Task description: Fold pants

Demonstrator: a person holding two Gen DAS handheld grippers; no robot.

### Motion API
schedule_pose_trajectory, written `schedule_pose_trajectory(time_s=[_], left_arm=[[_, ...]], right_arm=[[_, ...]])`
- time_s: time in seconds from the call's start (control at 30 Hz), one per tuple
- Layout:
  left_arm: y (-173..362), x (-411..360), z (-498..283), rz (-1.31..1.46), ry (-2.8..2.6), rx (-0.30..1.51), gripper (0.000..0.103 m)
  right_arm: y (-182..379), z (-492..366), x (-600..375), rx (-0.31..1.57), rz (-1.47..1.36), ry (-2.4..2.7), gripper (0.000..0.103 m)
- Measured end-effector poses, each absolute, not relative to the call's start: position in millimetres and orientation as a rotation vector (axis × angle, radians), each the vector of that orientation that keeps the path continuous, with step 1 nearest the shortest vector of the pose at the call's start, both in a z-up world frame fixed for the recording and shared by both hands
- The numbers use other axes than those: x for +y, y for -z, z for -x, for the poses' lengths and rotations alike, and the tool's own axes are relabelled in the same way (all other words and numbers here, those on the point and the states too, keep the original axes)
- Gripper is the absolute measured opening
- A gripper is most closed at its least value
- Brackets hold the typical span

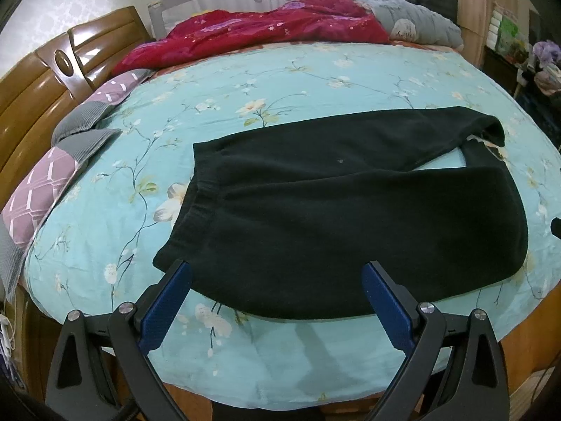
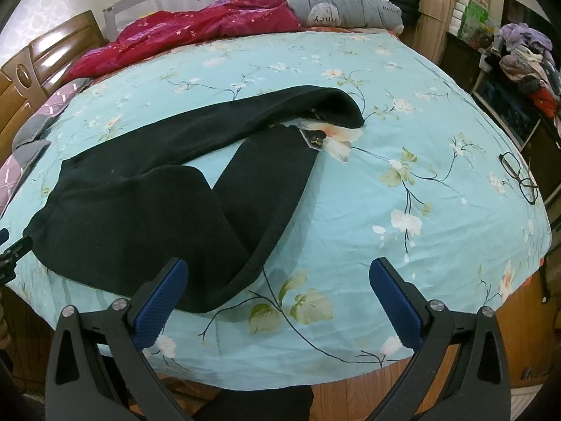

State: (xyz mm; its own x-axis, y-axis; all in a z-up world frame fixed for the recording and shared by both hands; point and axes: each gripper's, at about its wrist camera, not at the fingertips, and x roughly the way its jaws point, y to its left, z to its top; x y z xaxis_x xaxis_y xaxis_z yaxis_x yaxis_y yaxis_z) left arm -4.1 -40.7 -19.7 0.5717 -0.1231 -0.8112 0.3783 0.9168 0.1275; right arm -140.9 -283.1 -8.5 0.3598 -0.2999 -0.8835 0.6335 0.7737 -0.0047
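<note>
L gripper [image 1: 277, 273] fingers wide, R gripper [image 2: 278, 270] same, pants [image 1: 315, 210] unheld

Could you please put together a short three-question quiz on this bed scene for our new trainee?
1. True or false: both grippers are open and hold nothing.
2. What lies on the sheet near the bed's right edge? A) eyeglasses B) a phone C) a book
3. Fill in: the black pants' two legs are spread ____, not stacked.

Key:
1. True: the left gripper and the right gripper are both open above the floral sheet.
2. A: the eyeglasses.
3. Apart: the black pants lie with sheet showing between the legs.
</note>
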Motion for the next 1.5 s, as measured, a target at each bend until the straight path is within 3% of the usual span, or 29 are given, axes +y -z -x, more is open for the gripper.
schedule_pose_trajectory(time_s=[0.37, 0.6, 0.77, 0.97, 1.03, 1.07, 1.1, 1.13, 1.17, 1.2, 1.27, 1.5], left_arm=[[22.1, -42.6, -1.0, -0.287, 0.289, 0.950, 0.098], [23.0, 3.1, -29.0, -0.214, 0.180, 1.012, 0.098], [43.6, 53.6, -43.1, 0.022, 0.100, 1.157, 0.097], [82.4, 45.2, -54.6, 0.217, 0.154, 1.336, 0.094], [91.3, 36.2, -58.7, 0.251, 0.185, 1.368, 0.087], [96.6, 28.6, -62.6, 0.263, 0.207, 1.390, 0.073], [100.6, 22.2, -65.8, 0.269, 0.220, 1.408, 0.062], [106.0, 14.7, -70.1, 0.262, 0.223, 1.426, 0.041], [108.7, 10.6, -73.6, 0.241, 0.212, 1.420, 0.038], [106.3, 6.5, -75.2, 0.223, 0.203, 1.407, 0.034], [96.9, 4.1, -73.3, 0.206, 0.214, 1.380, 0.009], [77.9, 16.0, -66.5, 0.224, 0.253, 1.319, 0.008]], right_arm=[[16.2, 143.9, -294.0, 1.035, -0.393, 0.625, 0.103], [29.3, 138.7, -345.1, 1.054, -0.529, 0.651, 0.103], [54.5, 112.6, -380.8, 1.090, -0.584, 0.643, 0.103], [87.8, 85.1, -414.2, 1.097, -0.737, 0.644, 0.103], [96.5, 78.9, -415.1, 1.084, -0.790, 0.617, 0.103], [98.5, 76.7, -413.1, 1.068, -0.804, 0.601, 0.102], [99.2, 74.4, -409.5, 1.043, -0.805, 0.588, 0.092], [99.0, 71.4, -405.7, 1.022, -0.793, 0.577, 0.063], [100.0, 68.9, -403.9, 1.017, -0.782, 0.569, 0.040], [103.0, 65.7, -403.3, 1.028, -0.784, 0.553, 0.009], [103.3, 67.3, -405.7, 1.019, -0.806, 0.534, 0.008], [45.6, 165.8, -420.0, 0.763, -0.907, 0.596, 0.007]])
